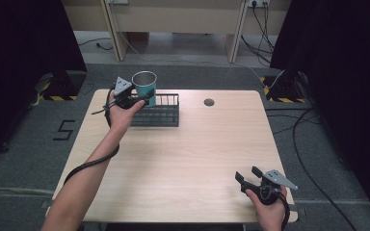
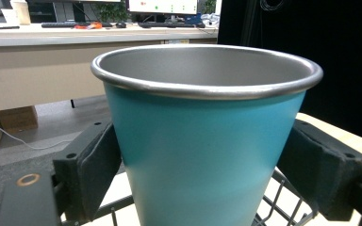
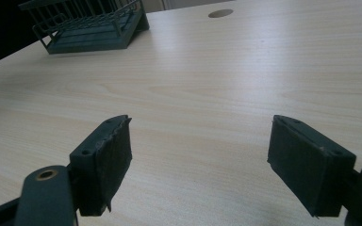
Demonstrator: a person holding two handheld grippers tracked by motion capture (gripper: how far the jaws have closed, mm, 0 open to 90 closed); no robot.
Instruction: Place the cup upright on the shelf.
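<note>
A teal metal cup [image 1: 144, 84] with a bare steel rim stands upright at the left end of a black wire rack [image 1: 163, 112] at the back left of the table. My left gripper [image 1: 143, 99] is shut on the cup, one pad on each side of its lower wall. In the left gripper view the cup [image 2: 202, 141] sits between the pads [image 2: 99, 165], with rack wires [image 2: 283, 197] below it; its base is hidden. My right gripper [image 1: 246, 174] rests open near the table's front right corner, and in its own view the right gripper [image 3: 200, 160] holds nothing.
The light wooden table [image 1: 192, 154] has a round cable hole [image 1: 209, 102] at the back. The rack [image 3: 89, 28] lies far off in the right gripper view. Cables and dark curtains border the floor; a desk stands beyond the table.
</note>
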